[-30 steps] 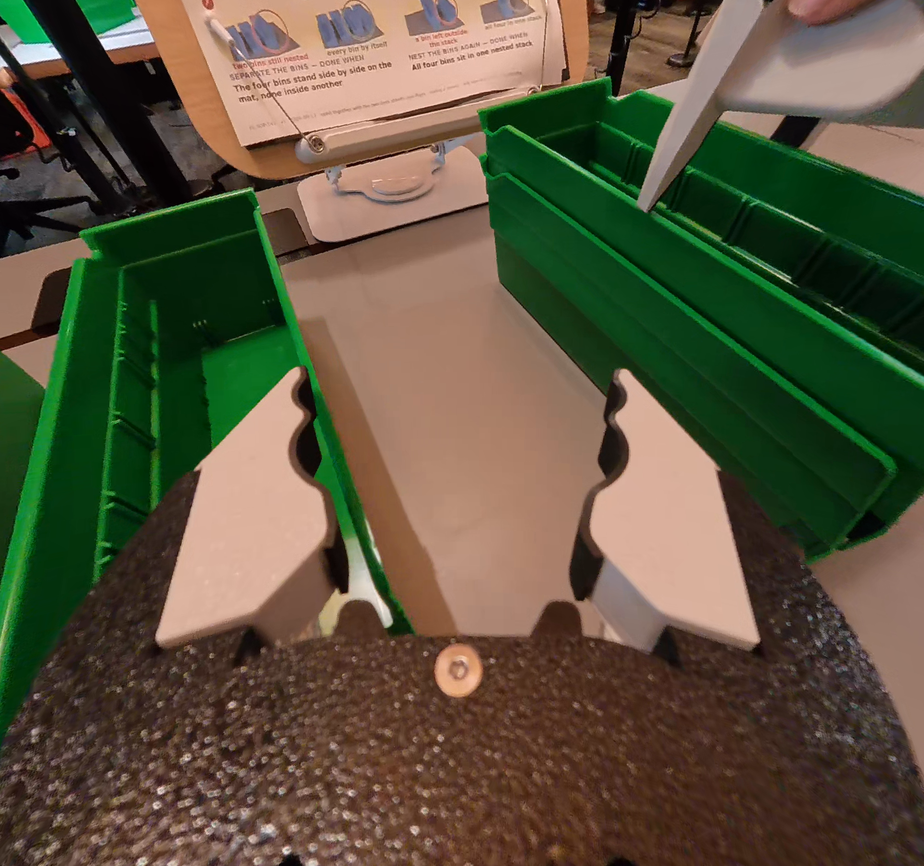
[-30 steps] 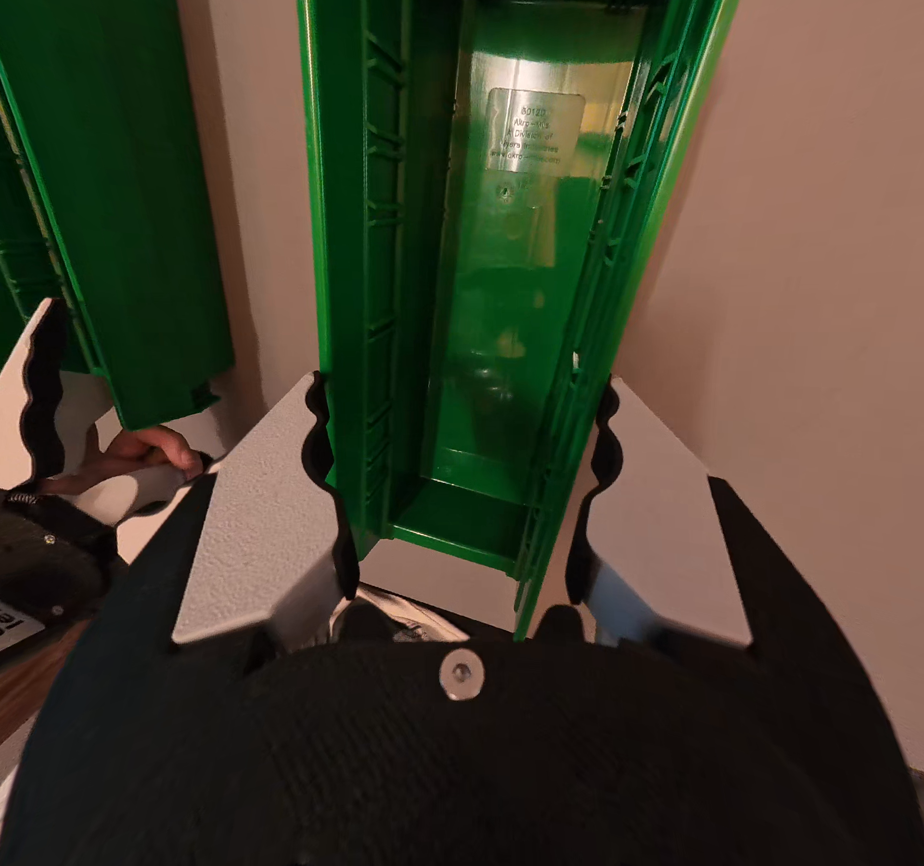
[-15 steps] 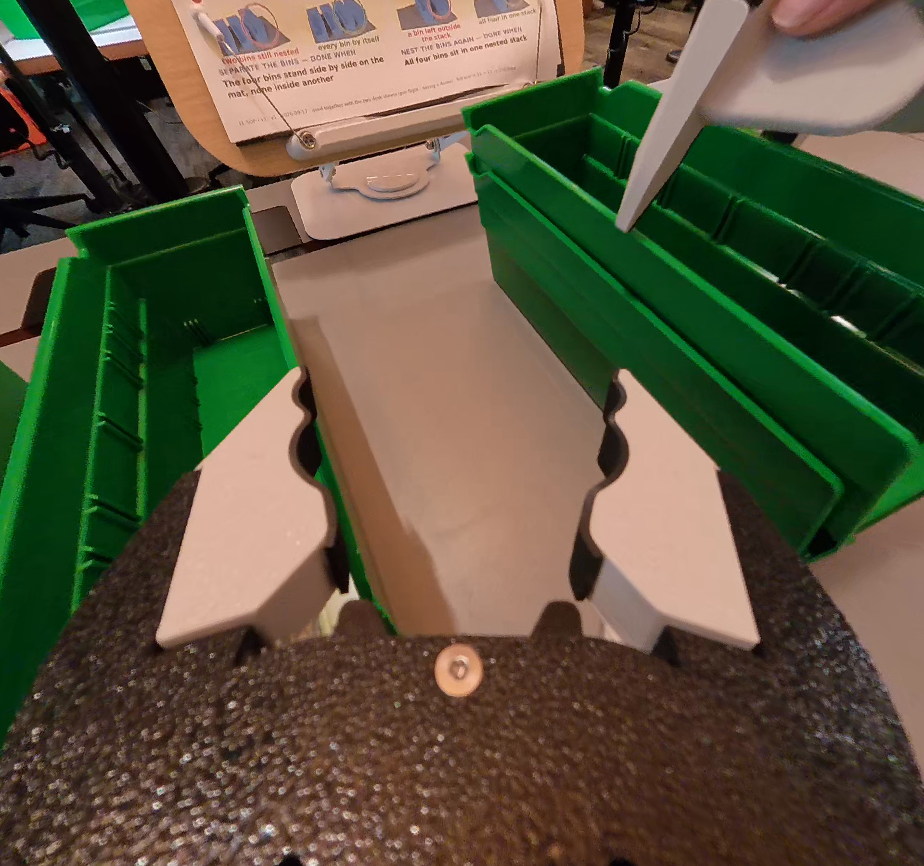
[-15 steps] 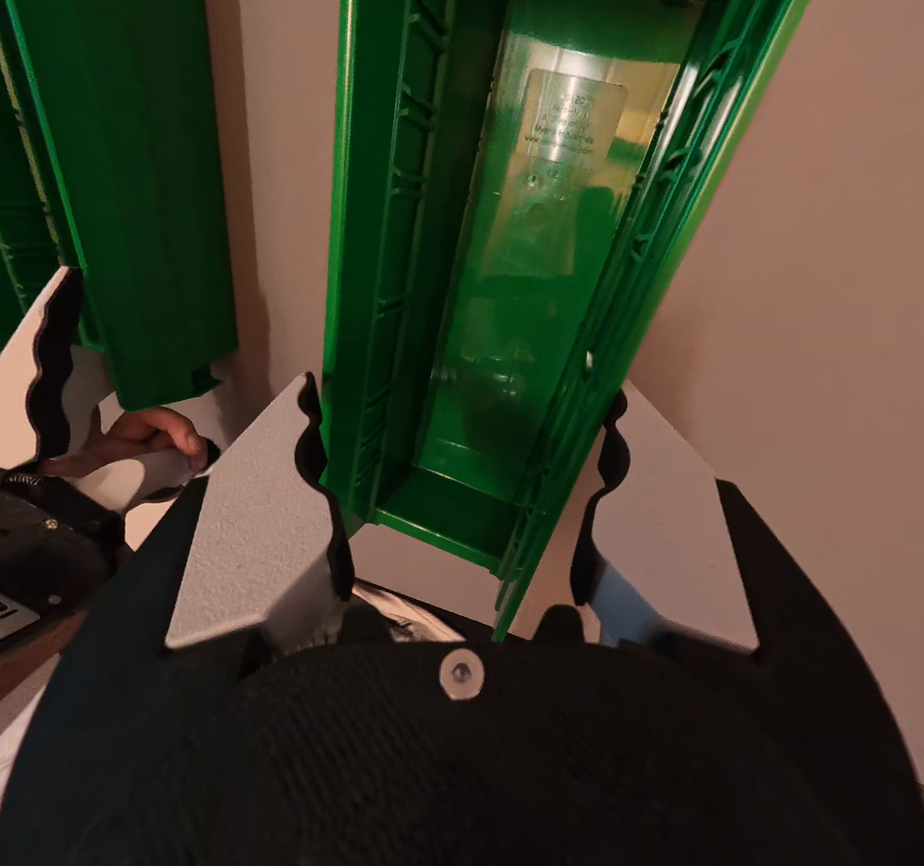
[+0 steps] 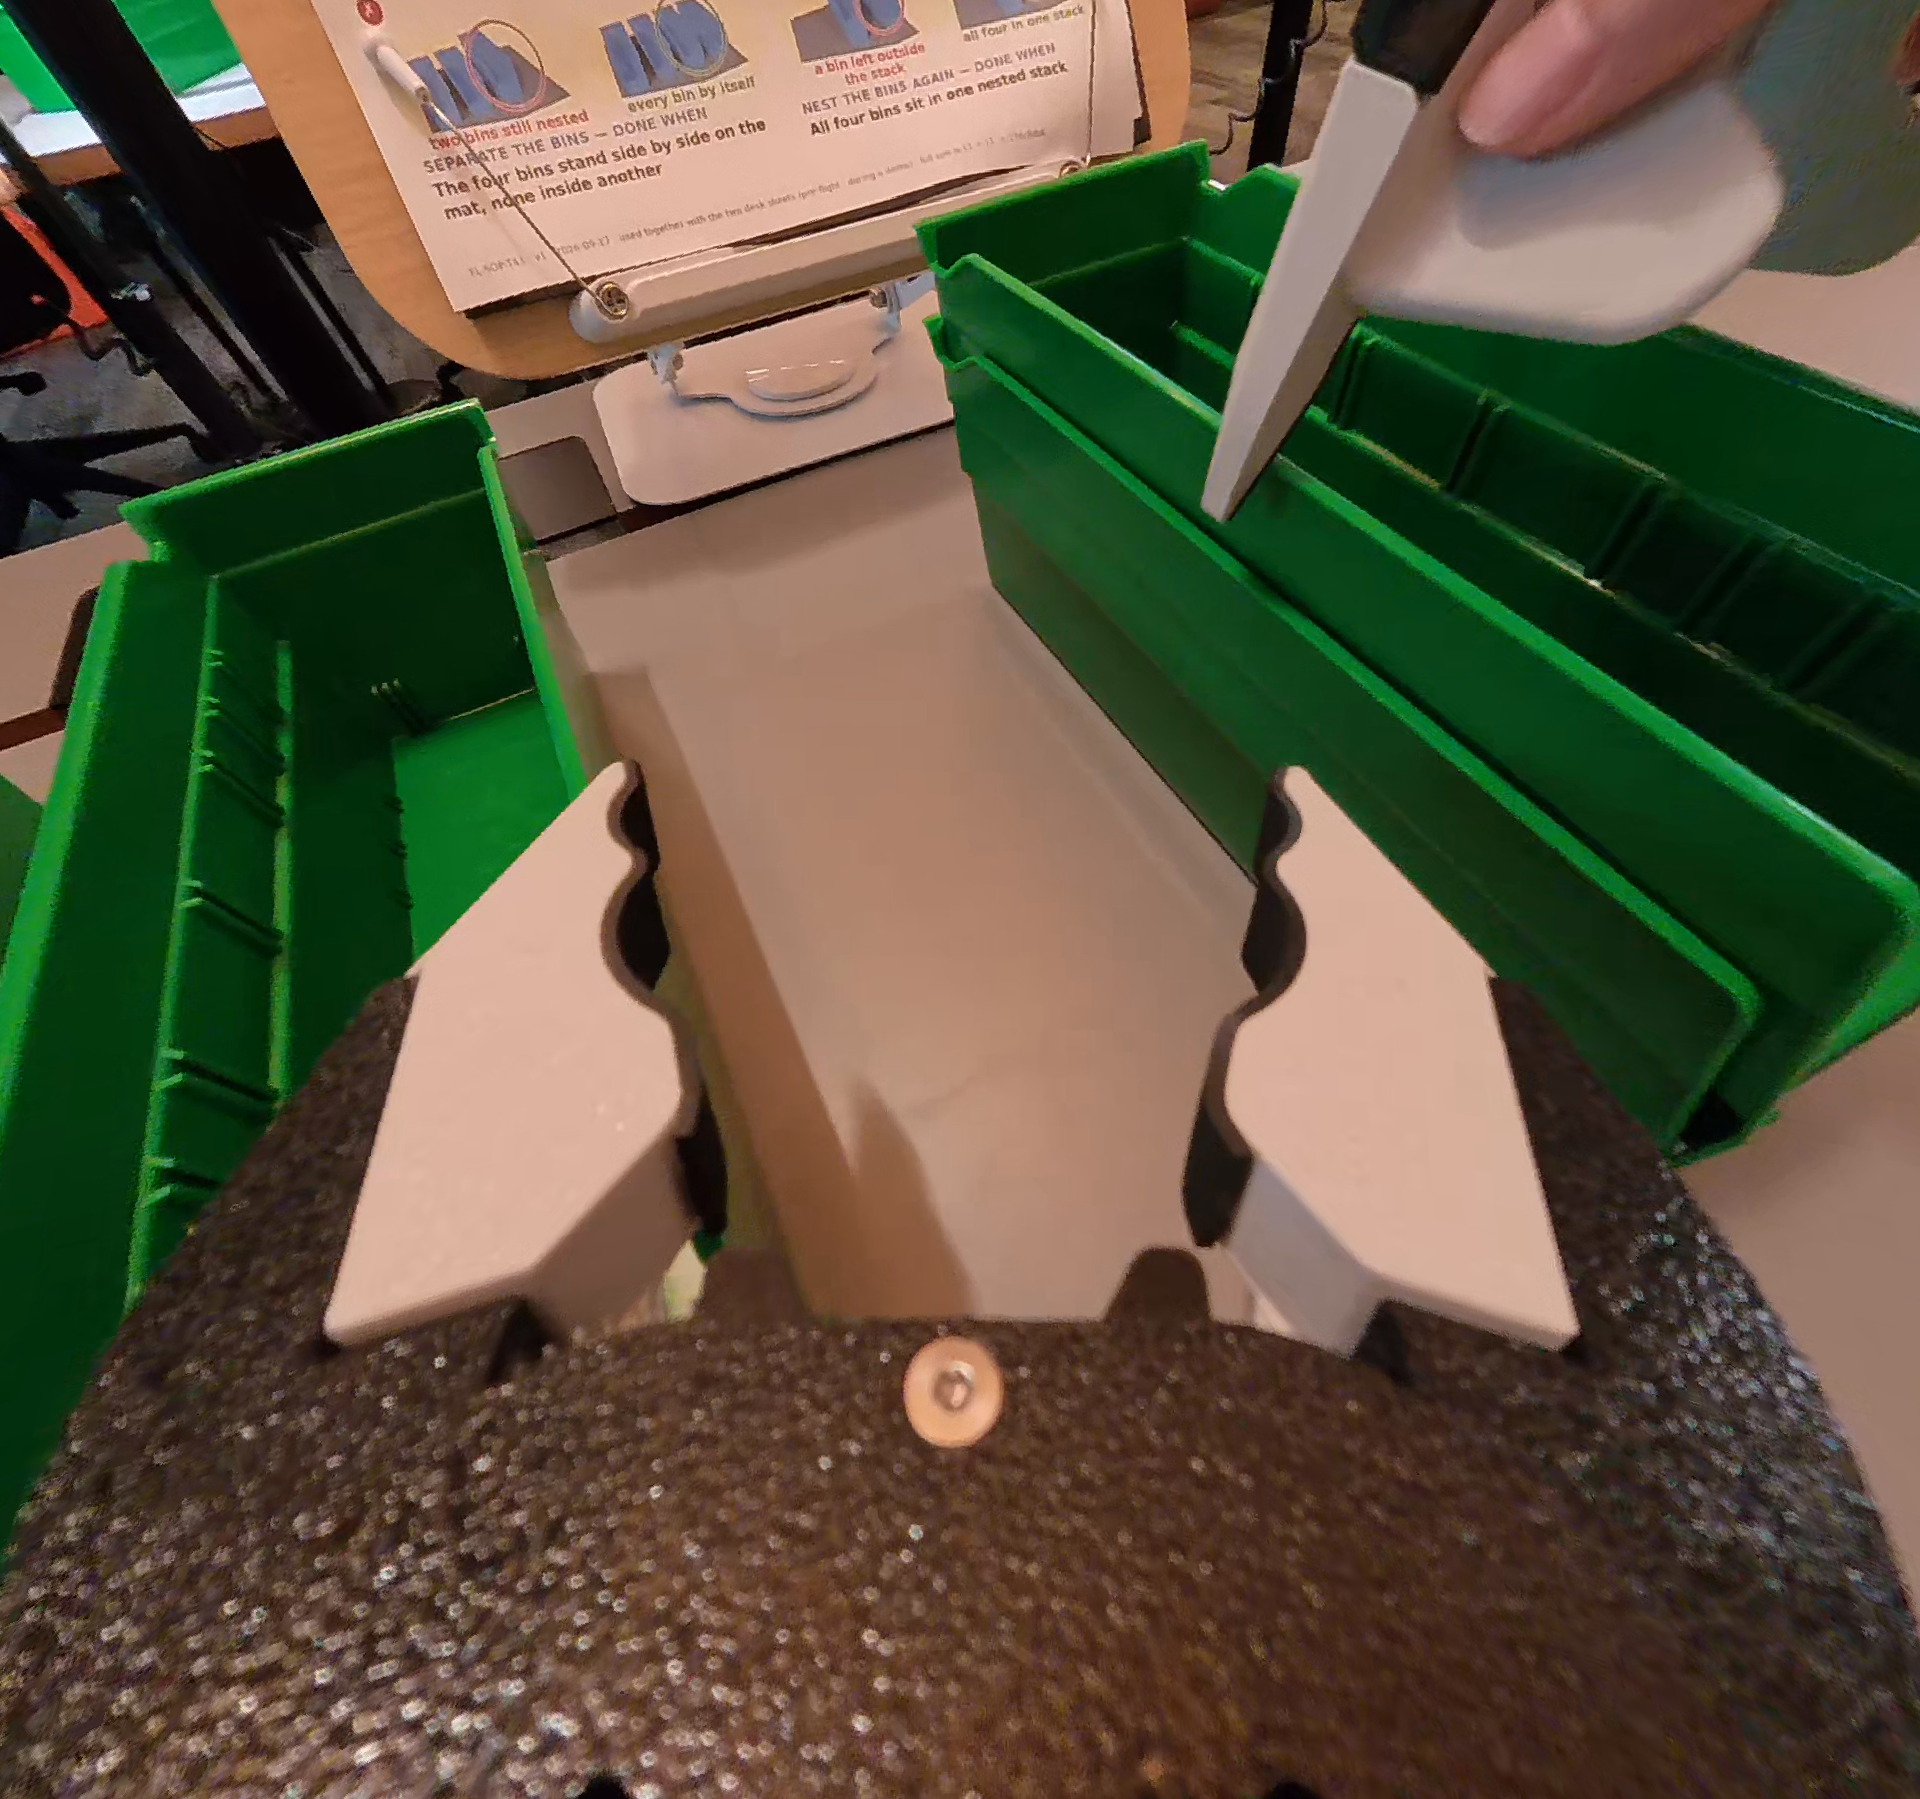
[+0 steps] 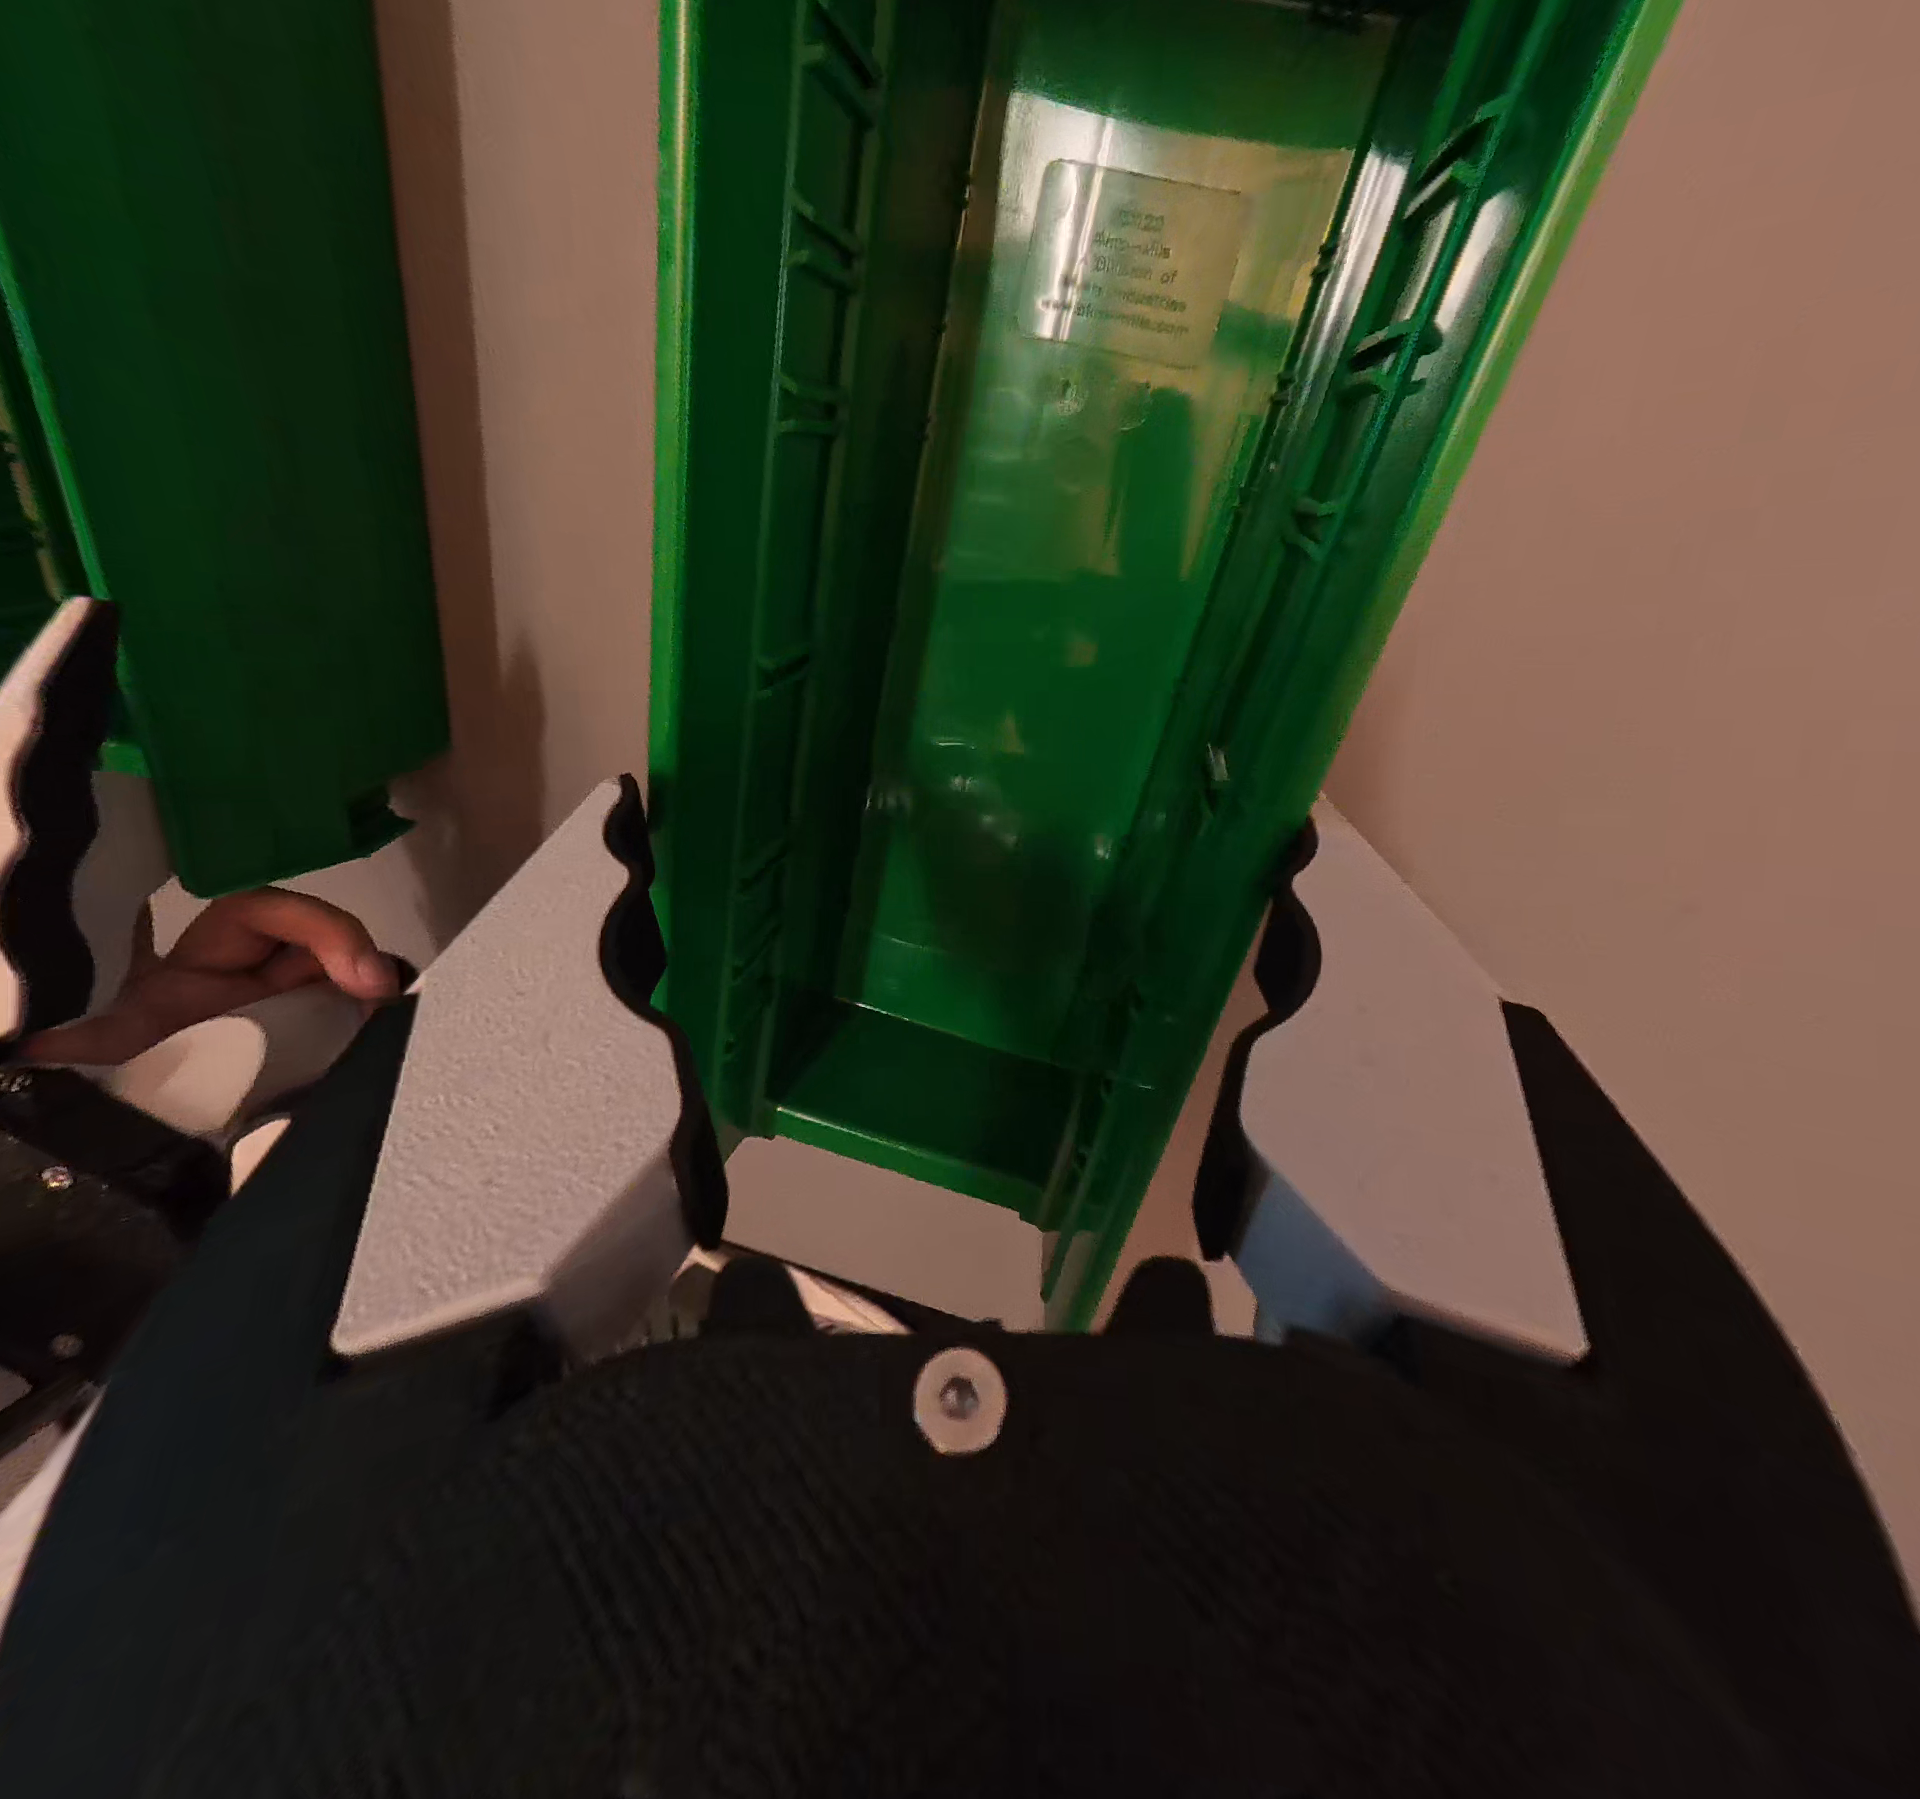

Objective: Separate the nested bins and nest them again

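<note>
Two grippers are in view. We hold the left gripper [image 5: 951,928] spread wide over bare table [image 5: 873,710], beside a single green bin [image 5: 312,710]. Our right gripper [image 6: 961,980], also spread wide, straddles the nested green bins [image 6: 1091,554] without visibly clamping them.

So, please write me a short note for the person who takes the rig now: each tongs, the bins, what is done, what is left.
Left tongs: open, empty, over the bare table between the single bin and the nested stack.
Right tongs: open, straddling the near end of the nested stack; nothing gripped.
Done: at least one bin stands apart on the left side. A green edge at the far left may be another; I cannot tell.
Left: lift the remaining bins out of the stack, set all side by side, then nest them again.
</note>
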{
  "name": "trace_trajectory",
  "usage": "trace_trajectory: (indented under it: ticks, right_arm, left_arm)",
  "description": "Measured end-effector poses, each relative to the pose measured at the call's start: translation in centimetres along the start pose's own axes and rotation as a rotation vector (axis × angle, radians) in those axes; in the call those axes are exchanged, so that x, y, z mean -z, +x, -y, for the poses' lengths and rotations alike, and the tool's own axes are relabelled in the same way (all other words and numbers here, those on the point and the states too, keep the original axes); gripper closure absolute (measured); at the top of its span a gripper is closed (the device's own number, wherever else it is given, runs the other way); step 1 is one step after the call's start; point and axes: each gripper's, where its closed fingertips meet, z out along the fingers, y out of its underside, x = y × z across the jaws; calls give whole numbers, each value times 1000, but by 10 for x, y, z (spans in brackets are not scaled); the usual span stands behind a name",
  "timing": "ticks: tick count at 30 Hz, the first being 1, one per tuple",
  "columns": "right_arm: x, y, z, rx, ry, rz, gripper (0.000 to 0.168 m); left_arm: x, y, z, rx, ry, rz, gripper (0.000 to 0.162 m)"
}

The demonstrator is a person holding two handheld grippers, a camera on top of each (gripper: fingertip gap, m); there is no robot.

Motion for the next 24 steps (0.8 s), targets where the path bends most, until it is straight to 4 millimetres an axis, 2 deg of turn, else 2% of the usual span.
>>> trace_trajectory:
  ticks: [4, 11, 17, 24]
  right_arm:
    - [0, 2, 2, 60, -10, -14, 52]
    - [6, 23, 16, 112, 50, -106, 50]
    - [-6, 26, 8, 164, 5, -187, 39]
    - [-3, 28, 6, 159, -33, -155, 54]
  left_arm:
    - [0, 0, -2, -6, -10, 8, 49]
    - [3, -7, 2, 5, 4, 28, 50]
    - [0, -3, -2, -1, -14, 21, 50]
    - [2, -2, 0, -4, -10, 15, 52]
